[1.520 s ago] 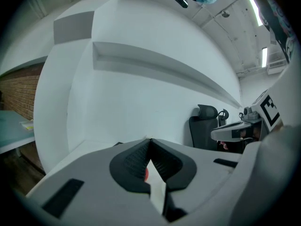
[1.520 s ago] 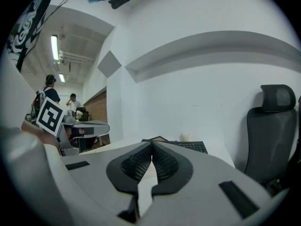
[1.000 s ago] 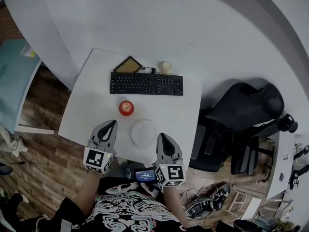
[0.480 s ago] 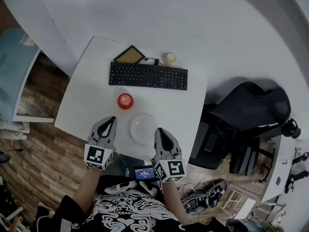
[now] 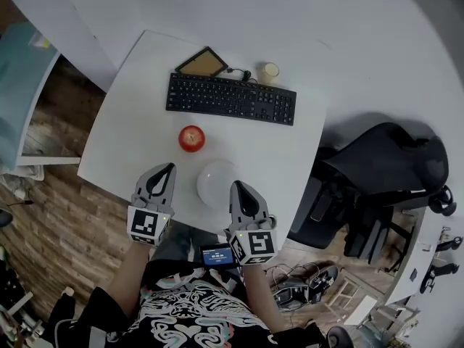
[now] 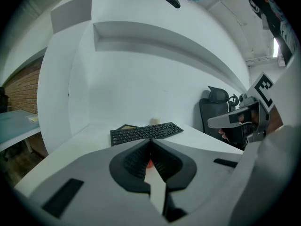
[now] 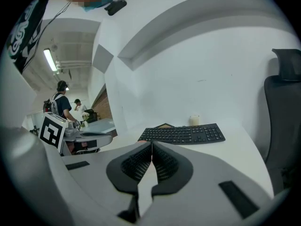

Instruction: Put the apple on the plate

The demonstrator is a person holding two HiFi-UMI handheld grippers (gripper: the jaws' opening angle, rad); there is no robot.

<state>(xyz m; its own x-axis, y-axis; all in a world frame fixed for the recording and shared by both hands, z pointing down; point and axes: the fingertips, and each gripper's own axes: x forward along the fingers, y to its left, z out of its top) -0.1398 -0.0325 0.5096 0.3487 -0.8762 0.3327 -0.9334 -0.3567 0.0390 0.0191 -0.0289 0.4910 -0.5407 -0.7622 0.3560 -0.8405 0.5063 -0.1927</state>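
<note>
Both tongs are closed, holding nothing. Nearer, the left tongs [image 5: 169, 168] point at the apple [image 5: 191, 138] just ahead on the table [image 5: 130, 122]; the right tongs [image 5: 235, 185] sit beside the plate [image 5: 216, 182], right of the apple.

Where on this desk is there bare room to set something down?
The widest bare patch is the left side of the desk, bordered by the keyboard and the apple. Another lies right of the plate, between the keyboard and the near edge. Crowded: the back strip with frame, cup and keyboard, and the near middle around apple and plate.
</note>
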